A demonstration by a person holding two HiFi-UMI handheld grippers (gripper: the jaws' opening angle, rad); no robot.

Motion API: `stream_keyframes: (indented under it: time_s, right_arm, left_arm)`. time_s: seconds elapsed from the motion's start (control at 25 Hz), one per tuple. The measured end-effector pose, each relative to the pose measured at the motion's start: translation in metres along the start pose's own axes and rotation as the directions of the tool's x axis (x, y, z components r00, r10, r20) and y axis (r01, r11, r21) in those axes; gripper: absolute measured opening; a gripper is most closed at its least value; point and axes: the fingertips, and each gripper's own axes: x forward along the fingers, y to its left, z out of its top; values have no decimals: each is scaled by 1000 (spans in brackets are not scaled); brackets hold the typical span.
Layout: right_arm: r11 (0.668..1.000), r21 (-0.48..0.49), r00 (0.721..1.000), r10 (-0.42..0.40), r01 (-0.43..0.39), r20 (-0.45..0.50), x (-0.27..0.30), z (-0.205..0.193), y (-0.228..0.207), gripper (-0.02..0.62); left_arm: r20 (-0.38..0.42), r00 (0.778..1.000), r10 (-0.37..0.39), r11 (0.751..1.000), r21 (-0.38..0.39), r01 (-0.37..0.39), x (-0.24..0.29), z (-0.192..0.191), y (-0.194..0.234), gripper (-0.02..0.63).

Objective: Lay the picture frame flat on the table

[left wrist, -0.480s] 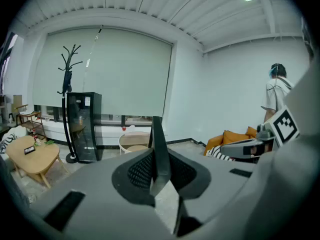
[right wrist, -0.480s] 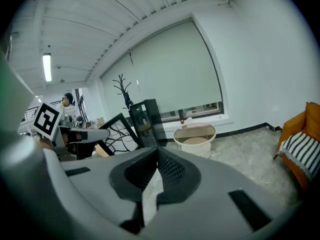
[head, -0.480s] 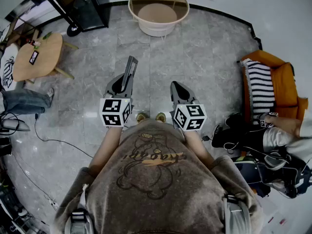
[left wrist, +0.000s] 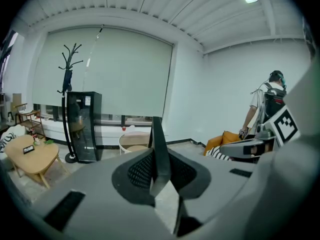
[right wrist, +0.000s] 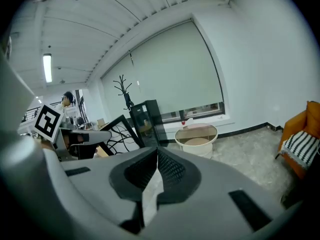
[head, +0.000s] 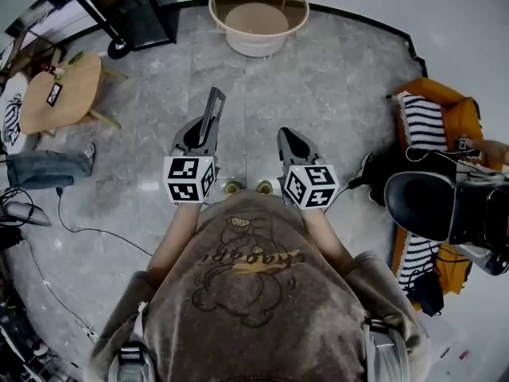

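— Biggest first?
— Grey stone floor (head: pixel 334 94) underfoot, filling the head view. Beyond the feet, a round glass-topped worktop (head: pixel 258 48). Off to the left, a wooden worktop (head: pixel 75 82). Top left, a black cabinet (head: pixel 135 10). At the right, an orange sofa (head: pixel 469 122) with a striped cushion (head: pixel 421 134).
— And the picture frame (head: pixel 213 106)?
— In the air over the floor, well apart from both worktops. Standing on edge, sticking forward and up past the tips of the tongs. From the right gripper view, a black border round a line drawing, tilted.
— Held by the left tongs (head: pixel 200 130)?
— Yes, closed on the near end of the frame, one pad pressed to each face.
— The right tongs (head: pixel 285 138)?
— Closed, tips touching, nothing between them. Held beside the left tongs at about the same height, apart from the frame.
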Motion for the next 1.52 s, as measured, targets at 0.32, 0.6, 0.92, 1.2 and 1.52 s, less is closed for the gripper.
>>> stream_keyframes:
  time_s: [0.32,0.6,0.92,1.2,1.52]
  right_arm:
    - [999,3,999,-34,34,24,1,-14,17,20]
    - [999,2,999,-43,43,30,3,-16,28,20]
    - [999,5,999,-34,34,29,26,-14,25,20]
    - [999,14,999,-34,34,26,49,-7,21,20]
    - [999,25,999,-42,42,2,79,-4,-1,20]
  left_arm:
    - [21,999,-41,999,-11,41,-8,-9,19,67]
    - [18,998,-58,998,-4,58,-10,-11,27,67]
    - [14,997,-72,997,8,72,6,-7,34,67]
    - [2,996,-84,996,3,84,26,-5,47,67]
    - [-9,995,-96,995,-6,96,65,1,58,67]
